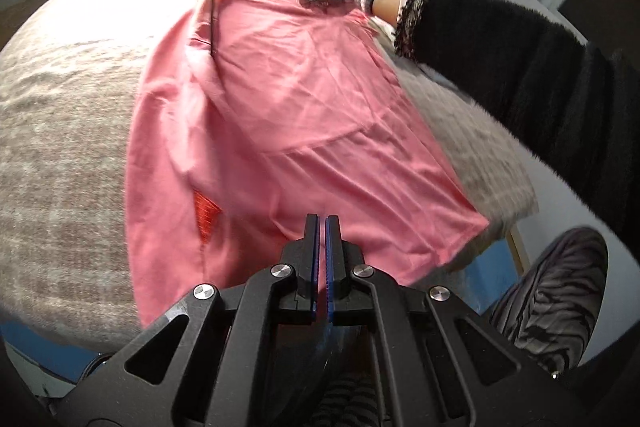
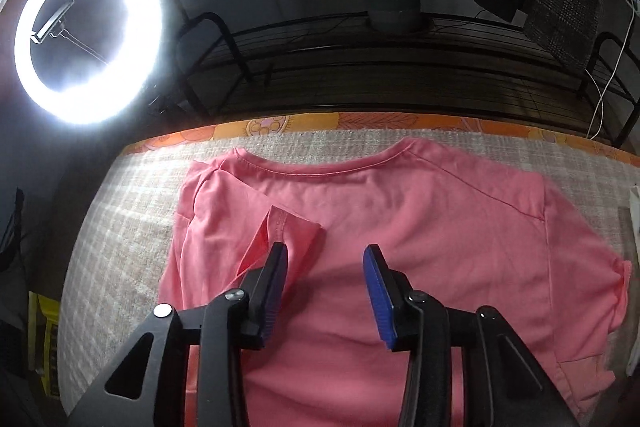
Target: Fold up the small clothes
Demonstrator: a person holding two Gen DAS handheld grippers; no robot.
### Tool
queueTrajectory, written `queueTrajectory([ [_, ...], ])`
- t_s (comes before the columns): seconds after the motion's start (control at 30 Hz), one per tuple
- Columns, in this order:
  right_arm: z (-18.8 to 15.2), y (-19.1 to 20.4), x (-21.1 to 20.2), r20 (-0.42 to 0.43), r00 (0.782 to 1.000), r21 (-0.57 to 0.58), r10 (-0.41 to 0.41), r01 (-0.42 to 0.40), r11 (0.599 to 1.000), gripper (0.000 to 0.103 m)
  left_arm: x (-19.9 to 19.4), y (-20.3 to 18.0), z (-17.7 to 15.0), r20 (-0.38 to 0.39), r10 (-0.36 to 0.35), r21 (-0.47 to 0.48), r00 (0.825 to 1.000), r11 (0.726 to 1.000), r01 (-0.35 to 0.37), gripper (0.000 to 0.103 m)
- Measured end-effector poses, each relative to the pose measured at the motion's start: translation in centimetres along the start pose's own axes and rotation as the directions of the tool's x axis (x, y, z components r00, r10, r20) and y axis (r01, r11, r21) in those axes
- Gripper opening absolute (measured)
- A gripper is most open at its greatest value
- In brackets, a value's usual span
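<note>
A: What was cut off?
B: The pink T-shirt (image 2: pixel 400 227) ran past the near edge, lying flat on the checked blanket (image 2: pixel 120 211); its left sleeve (image 2: pixel 288 227) was folded inward.
A: The tools?
B: Left tool (image 1: pixel 321 223) was pressed together, empty. Right tool (image 2: pixel 325 255) stood apart, nothing between. A ring light (image 2: pixel 86 43) glared far left.

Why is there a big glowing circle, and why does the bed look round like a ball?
Right wrist view: the circle is a ring light, so bright it washes out white, leaving the room behind dark. Left wrist view: the fisheye lens bends the bed cover into a dome; glare whitens its far edge, and the sleeve and cover beside it look smeared by blur.
</note>
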State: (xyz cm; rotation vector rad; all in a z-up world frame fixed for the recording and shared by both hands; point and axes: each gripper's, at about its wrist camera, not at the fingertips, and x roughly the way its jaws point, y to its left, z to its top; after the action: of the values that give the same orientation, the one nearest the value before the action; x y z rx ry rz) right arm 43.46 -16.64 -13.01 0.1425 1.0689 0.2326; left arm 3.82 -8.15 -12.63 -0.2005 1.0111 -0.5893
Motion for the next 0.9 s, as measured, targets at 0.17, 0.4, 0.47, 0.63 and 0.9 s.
queueTrajectory([
  [0.17, -1.4, -1.8, -3.7, 0.035, 0.999, 0.009, -0.003, 0.002, 1.000, 0.048, -0.8, -1.7, -0.8, -0.018, -0.017, 0.070, 1.000, 0.997, 0.018, 0.009],
  [0.4, -4.1, -5.9, -10.3, 0.098, 0.995, 0.033, -0.005, 0.002, 0.999, 0.048, -4.3, -3.2, -2.5, -0.008, -0.069, 0.144, 0.998, 0.987, 0.069, 0.019],
  [0.47, -4.7, -6.9, -12.4, 0.121, 0.993, 0.039, -0.018, 0.013, 0.999, 0.048, -5.5, -3.3, -3.1, -0.007, -0.081, 0.153, 0.997, 0.985, 0.081, 0.019],
  [0.63, -6.4, -8.9, -18.2, 0.180, 0.984, 0.057, -0.003, -0.007, 0.998, 0.048, -7.5, -2.8, -3.9, 0.004, -0.075, 0.150, 0.997, 0.986, 0.073, 0.019],
  [0.9, -10.5, -9.2, -25.5, 0.218, 0.971, 0.030, 0.093, -0.102, 0.994, 0.049, -9.0, -0.3, -3.5, 0.057, -0.013, 0.082, 0.998, 0.997, 0.008, 0.019],
])
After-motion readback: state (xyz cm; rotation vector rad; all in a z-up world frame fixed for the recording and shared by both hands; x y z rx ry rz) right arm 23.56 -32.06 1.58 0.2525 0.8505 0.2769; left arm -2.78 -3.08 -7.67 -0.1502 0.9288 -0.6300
